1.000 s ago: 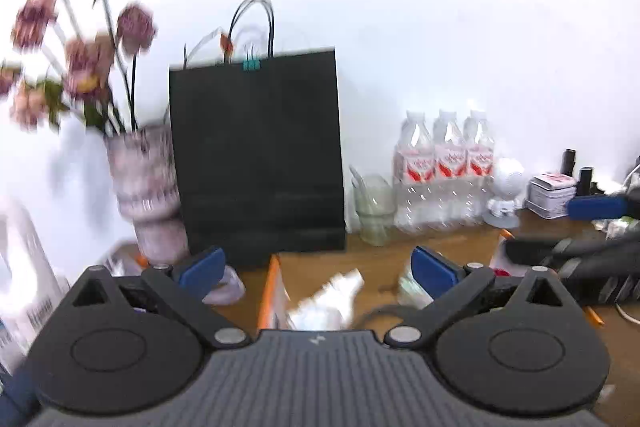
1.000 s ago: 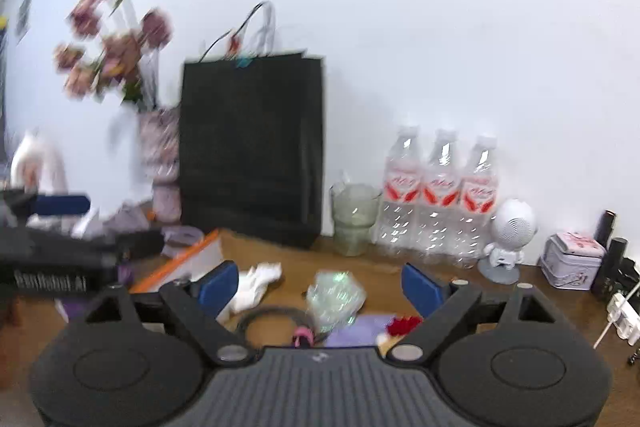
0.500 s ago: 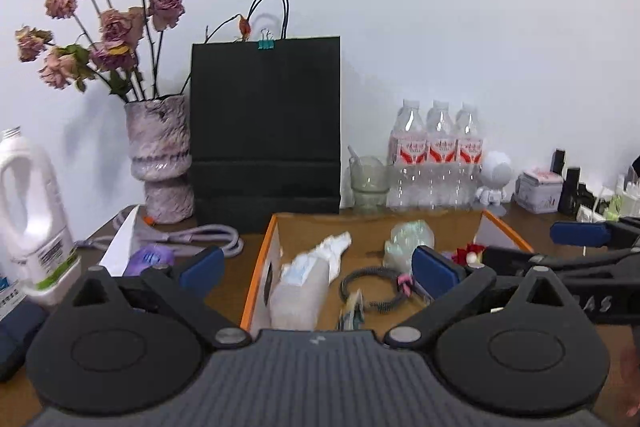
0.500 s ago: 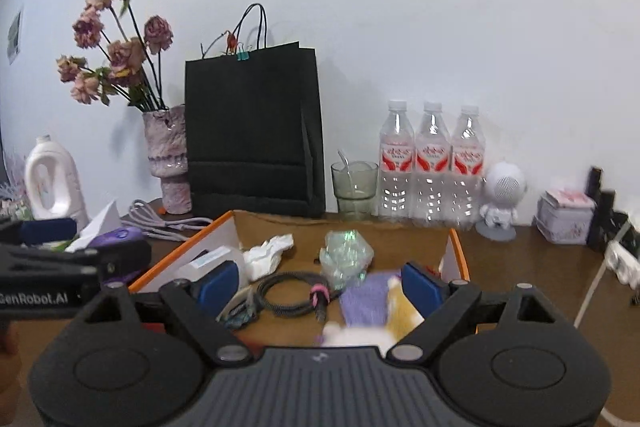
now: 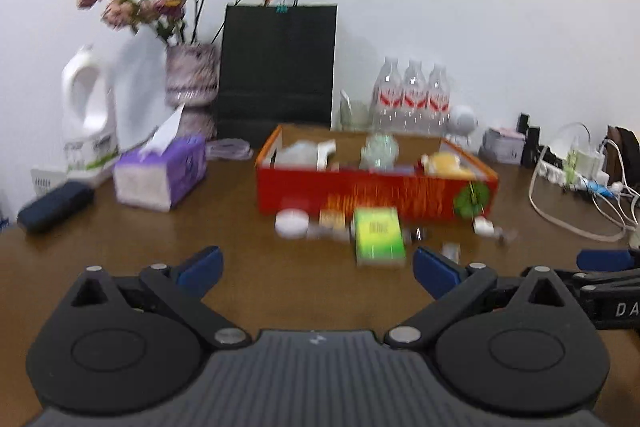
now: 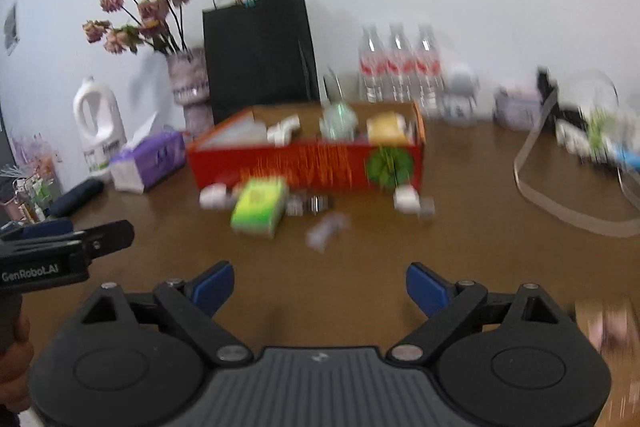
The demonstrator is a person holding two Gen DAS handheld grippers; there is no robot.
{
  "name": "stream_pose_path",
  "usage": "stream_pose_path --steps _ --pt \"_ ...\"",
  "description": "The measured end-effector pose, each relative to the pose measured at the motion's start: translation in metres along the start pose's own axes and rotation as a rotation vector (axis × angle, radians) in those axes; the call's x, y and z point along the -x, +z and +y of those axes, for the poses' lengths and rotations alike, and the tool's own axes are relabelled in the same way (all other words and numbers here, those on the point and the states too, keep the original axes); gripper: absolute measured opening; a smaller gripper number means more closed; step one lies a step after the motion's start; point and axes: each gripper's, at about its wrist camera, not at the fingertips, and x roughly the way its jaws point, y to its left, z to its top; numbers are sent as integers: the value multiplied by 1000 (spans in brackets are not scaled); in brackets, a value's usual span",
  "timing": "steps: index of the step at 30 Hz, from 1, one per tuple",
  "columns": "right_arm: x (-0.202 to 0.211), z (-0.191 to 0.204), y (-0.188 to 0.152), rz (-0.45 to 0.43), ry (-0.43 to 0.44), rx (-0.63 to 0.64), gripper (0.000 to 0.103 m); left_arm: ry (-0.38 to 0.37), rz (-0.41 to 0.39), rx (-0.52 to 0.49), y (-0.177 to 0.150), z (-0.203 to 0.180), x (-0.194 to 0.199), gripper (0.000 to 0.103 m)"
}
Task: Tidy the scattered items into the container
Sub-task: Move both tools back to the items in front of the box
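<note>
Both tools have pulled back from over the red box [image 5: 376, 193], which half a second ago filled the near view and now sits farther off on the brown surface [image 5: 248, 267]. Left tool [image 5: 316, 269] and right tool [image 6: 319, 285] are spread wide, grasping nothing. Several items already lie inside the box. Just near of its front wall lie a green packet [image 5: 378, 235], a white round tub [image 5: 292, 223] and small blurred bits. A purple tissue pack [image 5: 162, 173] stands left of the box.
</note>
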Motion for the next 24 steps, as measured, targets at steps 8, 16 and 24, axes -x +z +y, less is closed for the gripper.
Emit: stream_pose_path --steps 8,16,24 --pt "23 -7 -36 19 16 -16 90 -6 37 -41 -19 5 13 103" --pt "-3 4 -14 17 80 13 84 -31 76 -4 -4 25 -19 99" --pt "-62 -13 25 46 1 -46 65 -212 105 -139 44 -22 -113 94"
